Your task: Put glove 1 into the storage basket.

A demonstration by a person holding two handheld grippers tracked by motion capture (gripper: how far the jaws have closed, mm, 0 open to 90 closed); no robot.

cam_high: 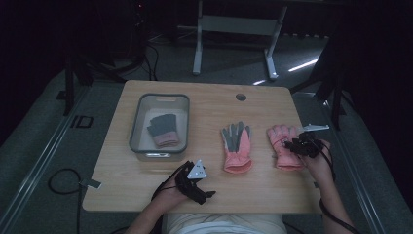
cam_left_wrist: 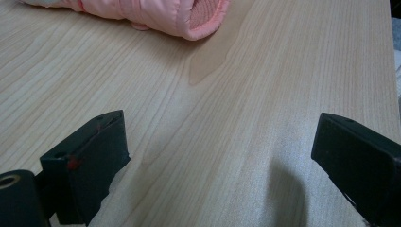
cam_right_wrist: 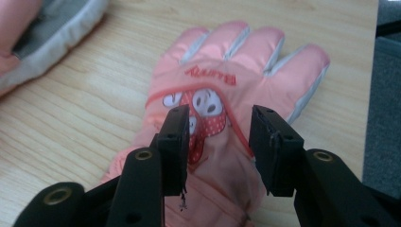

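Scene: two pink gloves flat on the counter, one grey-palmed glove at centre, the cartoon-print glove near the right edge; a third glove already lying in the grey bin.
Right tool: poised over the back of the cartoon-print glove, jaws partly apart, straddling the printed patch without pinching the fabric.
Left tool: resting low near the front edge, jaws wide apart, nothing between them.
Step in hand: probably a grab at the right-hand glove.
Done well: press down until both pads bite a fold of fabric mid-glove, close firmly, then lift straight up.
Risk: a shallow pinch slipping off the slick shell.
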